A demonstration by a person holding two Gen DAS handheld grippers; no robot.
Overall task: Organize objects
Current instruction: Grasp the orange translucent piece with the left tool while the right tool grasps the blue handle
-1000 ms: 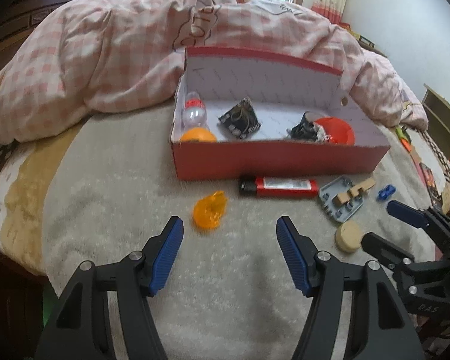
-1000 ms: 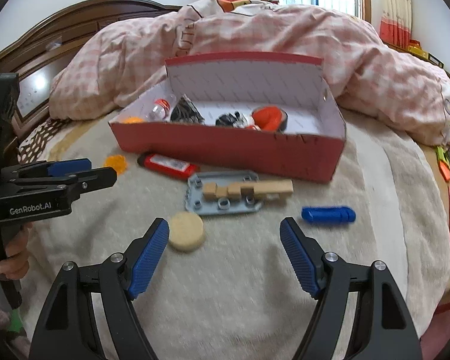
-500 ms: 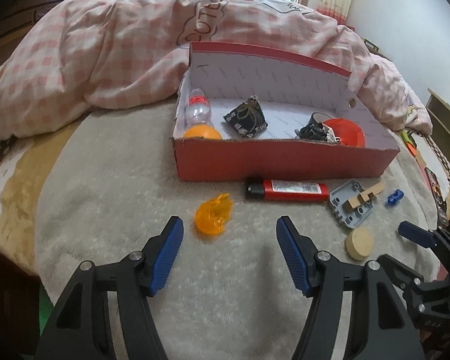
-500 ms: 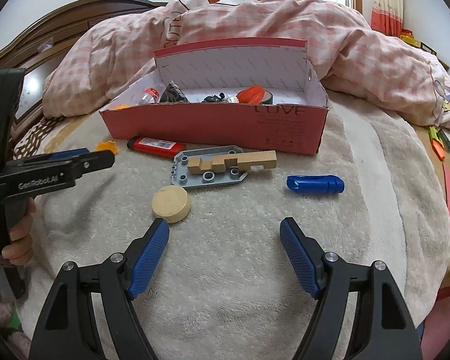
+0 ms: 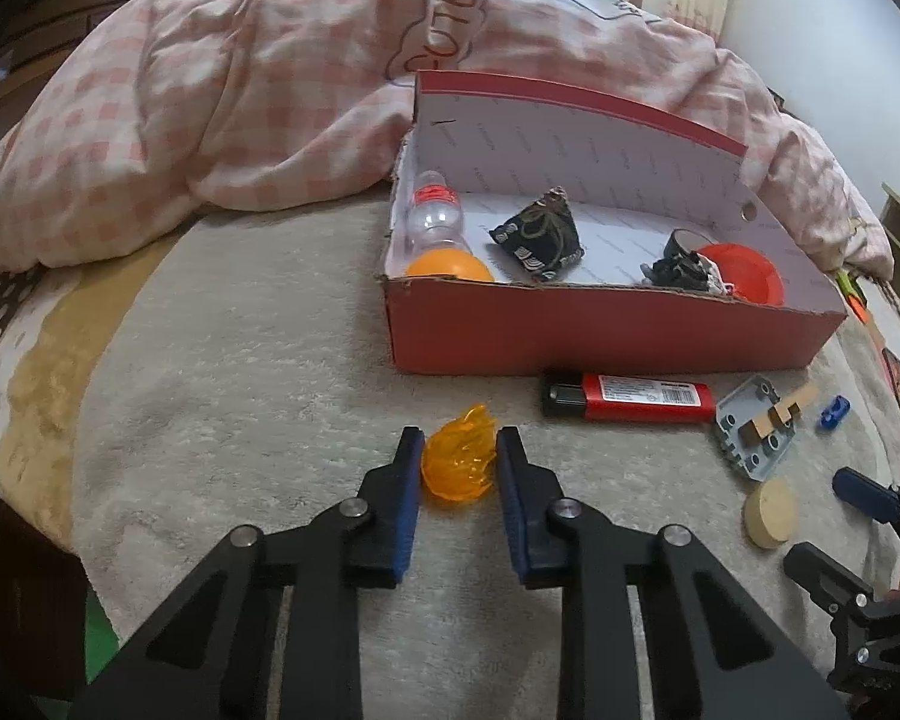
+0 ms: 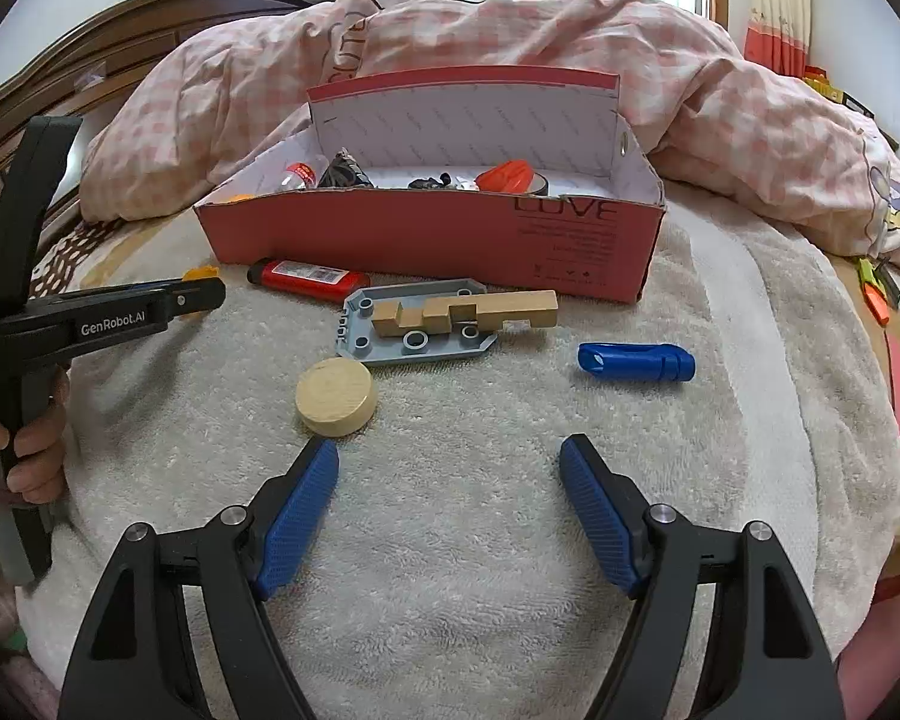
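Two wrist cams, both looking fwd and down along my fingers at the bed.

Left cam sits low and close behind my left gripper [image 5: 459, 459], facing the red box [image 5: 600, 330] at 1 o'clock, w/ the pink quilt [image 5: 240, 120] filling 10 to 12 and my right gripper [image 5: 840, 528] poking in at 4. Right cam sits a bit further back behind my right gripper [image 6: 450, 480], box [image 6: 432, 234] near 12, my left gripper [image 6: 198, 300] coming in at 9. Shared: box, quilt, red lighter [image 5: 627, 399], grey plate [image 5: 750, 438], wooden disc [image 5: 768, 510], blue cap [image 6: 636, 362], beige blanket [image 6: 480, 540].
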